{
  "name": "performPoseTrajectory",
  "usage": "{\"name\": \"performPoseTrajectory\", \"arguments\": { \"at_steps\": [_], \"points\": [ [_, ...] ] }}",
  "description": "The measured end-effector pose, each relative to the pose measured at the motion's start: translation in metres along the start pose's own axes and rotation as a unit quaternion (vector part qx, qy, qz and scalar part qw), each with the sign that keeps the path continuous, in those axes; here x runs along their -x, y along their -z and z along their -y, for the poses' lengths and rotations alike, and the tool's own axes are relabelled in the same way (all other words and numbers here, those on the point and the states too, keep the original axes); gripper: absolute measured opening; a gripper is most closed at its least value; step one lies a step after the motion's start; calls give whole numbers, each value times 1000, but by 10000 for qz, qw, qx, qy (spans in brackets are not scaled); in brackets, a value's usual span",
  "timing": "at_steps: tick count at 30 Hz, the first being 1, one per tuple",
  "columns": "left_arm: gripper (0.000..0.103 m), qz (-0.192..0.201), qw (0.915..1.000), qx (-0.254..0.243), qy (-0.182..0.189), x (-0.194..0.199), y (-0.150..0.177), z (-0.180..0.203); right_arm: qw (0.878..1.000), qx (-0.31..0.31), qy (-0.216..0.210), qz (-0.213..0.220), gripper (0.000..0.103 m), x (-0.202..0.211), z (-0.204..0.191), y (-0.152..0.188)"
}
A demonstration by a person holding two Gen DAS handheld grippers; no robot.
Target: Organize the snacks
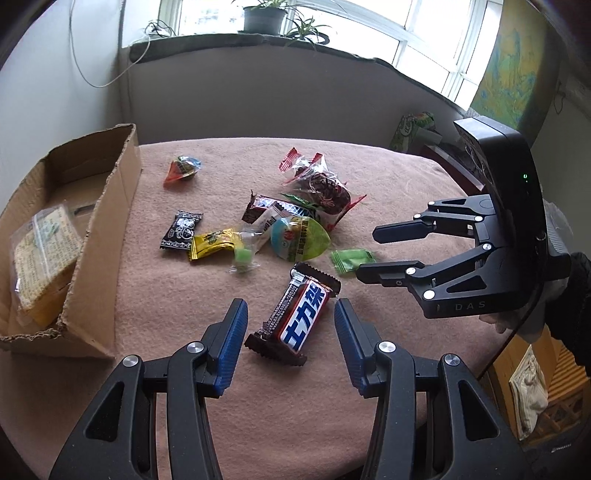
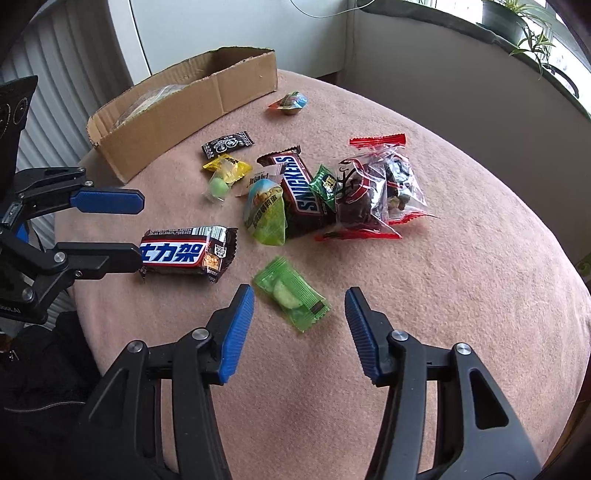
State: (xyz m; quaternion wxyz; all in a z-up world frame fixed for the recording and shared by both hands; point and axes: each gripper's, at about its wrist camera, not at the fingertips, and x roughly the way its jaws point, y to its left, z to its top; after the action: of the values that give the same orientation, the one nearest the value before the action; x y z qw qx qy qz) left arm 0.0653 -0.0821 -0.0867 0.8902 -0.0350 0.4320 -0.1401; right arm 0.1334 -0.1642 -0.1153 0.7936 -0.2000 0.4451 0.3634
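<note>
A Snickers bar with Chinese lettering [image 1: 295, 314] lies on the pink cloth between the open fingers of my left gripper [image 1: 290, 314]; it also shows in the right wrist view [image 2: 184, 253]. My left gripper [image 2: 138, 227] is open around its end there. A green candy packet [image 2: 291, 299] lies between the open fingers of my right gripper [image 2: 299, 306]; in the left wrist view the packet [image 1: 349, 260] sits by my right gripper [image 1: 365, 254]. A cardboard box [image 1: 110, 206] at the left holds a cracker pack [image 1: 40, 254]. Several more snacks [image 2: 295, 188] are piled mid-table.
The round table [image 2: 461, 295] has a pink cloth. A small jelly cup [image 2: 290, 103] sits near the box [image 2: 177, 122]. A windowsill with potted plants [image 1: 266, 18] runs behind. A green tissue box [image 1: 413, 129] stands at the far right.
</note>
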Motion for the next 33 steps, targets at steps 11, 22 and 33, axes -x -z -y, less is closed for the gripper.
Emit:
{"name": "performPoseTrajectory", "arguments": {
  "at_steps": [11,22,33],
  "points": [
    [48,-457,9984,-310,-71,-35,-1,6,9994,257,-192,-87,54,-17,-2,-4],
    [47,-370,9987,-329,-84,-36,0,7,9980,541,-292,-170,40,-25,-7,-12],
    [27,-274,9995,-129,-47,-33,2,3,9992,301,-242,-97,23,-19,-11,-6]
  ]
}}
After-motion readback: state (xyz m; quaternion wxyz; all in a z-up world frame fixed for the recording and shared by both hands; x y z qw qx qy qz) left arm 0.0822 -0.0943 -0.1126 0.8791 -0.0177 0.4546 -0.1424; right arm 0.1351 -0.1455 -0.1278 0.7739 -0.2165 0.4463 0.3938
